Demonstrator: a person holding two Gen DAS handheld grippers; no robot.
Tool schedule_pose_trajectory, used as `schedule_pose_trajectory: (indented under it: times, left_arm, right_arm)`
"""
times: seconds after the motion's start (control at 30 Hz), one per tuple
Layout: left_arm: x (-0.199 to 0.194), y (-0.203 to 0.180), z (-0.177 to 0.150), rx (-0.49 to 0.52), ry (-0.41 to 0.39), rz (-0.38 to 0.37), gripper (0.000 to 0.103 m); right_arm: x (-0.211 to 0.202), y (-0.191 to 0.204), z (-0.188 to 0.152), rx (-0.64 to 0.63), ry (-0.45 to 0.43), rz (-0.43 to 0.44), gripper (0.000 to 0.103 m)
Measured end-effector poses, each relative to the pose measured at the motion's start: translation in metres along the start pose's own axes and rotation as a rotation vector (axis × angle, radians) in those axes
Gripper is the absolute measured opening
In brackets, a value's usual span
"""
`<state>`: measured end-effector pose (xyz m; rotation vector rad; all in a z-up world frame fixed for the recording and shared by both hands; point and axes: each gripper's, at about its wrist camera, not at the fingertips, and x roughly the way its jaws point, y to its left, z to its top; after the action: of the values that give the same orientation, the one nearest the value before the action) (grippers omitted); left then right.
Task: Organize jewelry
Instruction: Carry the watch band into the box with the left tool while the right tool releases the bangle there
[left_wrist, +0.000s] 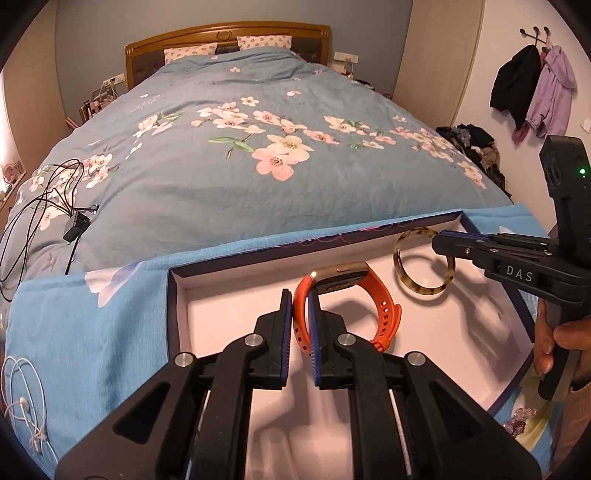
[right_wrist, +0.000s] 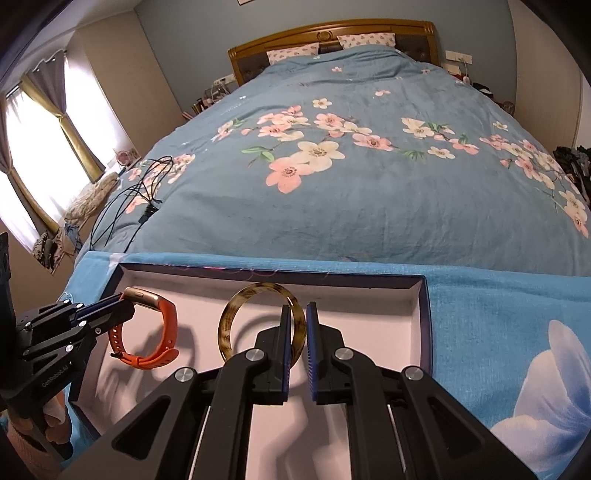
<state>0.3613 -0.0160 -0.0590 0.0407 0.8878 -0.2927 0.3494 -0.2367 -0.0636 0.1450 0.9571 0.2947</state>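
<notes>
An orange smartwatch (left_wrist: 373, 295) with a gold case stands on edge inside a shallow white-lined box with a dark rim (left_wrist: 173, 295). My left gripper (left_wrist: 300, 325) is shut on its strap. A tortoiseshell bangle (left_wrist: 400, 275) stands upright in the same box to the right. My right gripper (right_wrist: 295, 328) is shut on the bangle's rim (right_wrist: 236, 314). In the right wrist view the watch (right_wrist: 162, 325) is at the left, held by the left gripper (right_wrist: 122, 304). The right gripper also shows in the left wrist view (left_wrist: 441, 240).
The box (right_wrist: 424, 306) lies on a light blue floral cloth (right_wrist: 498, 332) at the foot of a bed with a blue flowered duvet (left_wrist: 258, 184). Black cables and a charger (left_wrist: 74, 221) lie on the duvet's left side. White earphones (left_wrist: 22, 398) lie at the near left.
</notes>
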Motion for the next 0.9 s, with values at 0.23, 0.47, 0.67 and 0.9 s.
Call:
schedule_pose_trajectory:
  times: [0.23, 0.47, 0.67, 0.9]
  left_arm:
    - [0.021, 0.000, 0.004, 0.007, 0.067, 0.015, 0.009]
    - [0.031, 0.006, 0.009, -0.031, 0.097, -0.001, 0.014]
    - [0.004, 0.007, 0.004, -0.043, 0.001, 0.014, 0.036]
    - [-0.075, -0.004, -0.024, 0.024, -0.194, 0.037, 0.055]
  right_arm:
    - [0.007, -0.001, 0.003, 0.027, 0.029, -0.005, 0.007]
    - [0.004, -0.001, 0.006, 0.032, 0.000, -0.031, 0.011]
    - [-0.025, 0.004, -0.002, -0.015, -0.068, -0.004, 0.026]
    - [-0.091, 0.026, -0.042, -0.176, -0.159, 0.070, 0.041]
